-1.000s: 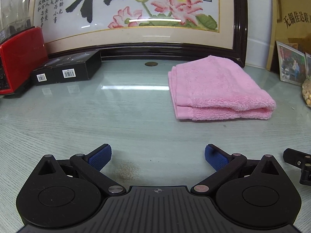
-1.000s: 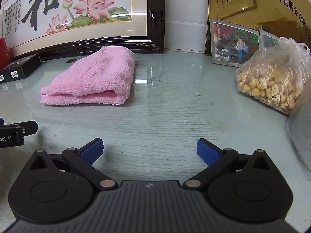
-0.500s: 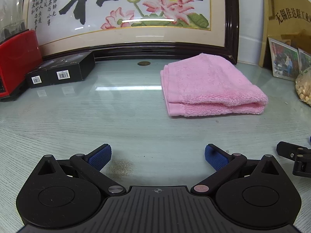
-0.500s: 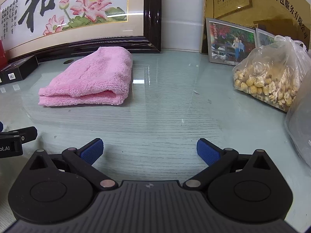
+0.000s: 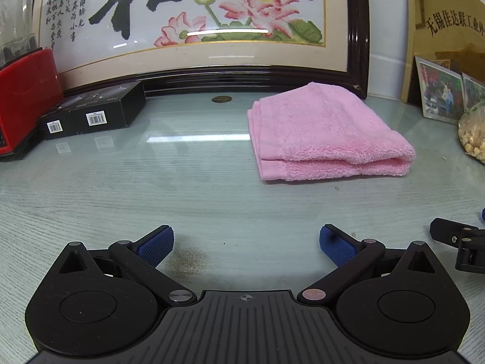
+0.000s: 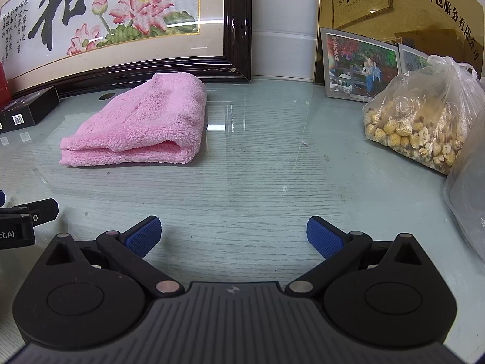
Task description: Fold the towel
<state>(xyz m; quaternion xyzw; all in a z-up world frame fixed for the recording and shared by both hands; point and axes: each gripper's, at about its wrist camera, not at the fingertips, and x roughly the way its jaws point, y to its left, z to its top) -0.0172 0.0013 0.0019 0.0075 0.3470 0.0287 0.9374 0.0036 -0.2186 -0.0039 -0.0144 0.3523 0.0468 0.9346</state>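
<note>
The glass-topped table (image 5: 127, 188), smooth and reflective over a pale wood-grain surface, carries the pink towel (image 5: 321, 133), which lies toward the back near the dark-framed embroidery (image 5: 194, 21) and already looks folded into a thick, layered rectangle, so the task seems at or close to its end. If 1 more fold or a tidy-up is wanted, the sound way is to approach low and level, take the loose stacked edges at the near-left corner rather than the rounded closed fold on the right, and lift only enough for the plush pile to clear the slick glass, since soft terry like this will probably slump and slide. The towel is fluffy, with a flat woven band along its left edge and about 3 or 4 layers showing at the front. The left gripper (image 5: 245, 242) and the right gripper (image 6: 233, 236) both hover near the table, well short of the towel, each with its 2 blue ribbed pads (image 5: 156, 247) spread wide and holding nothing. Off to the right, a crinkled clear bag (image 6: 421, 121) of knobbly yellowish pieces is best kept clear of.
</note>
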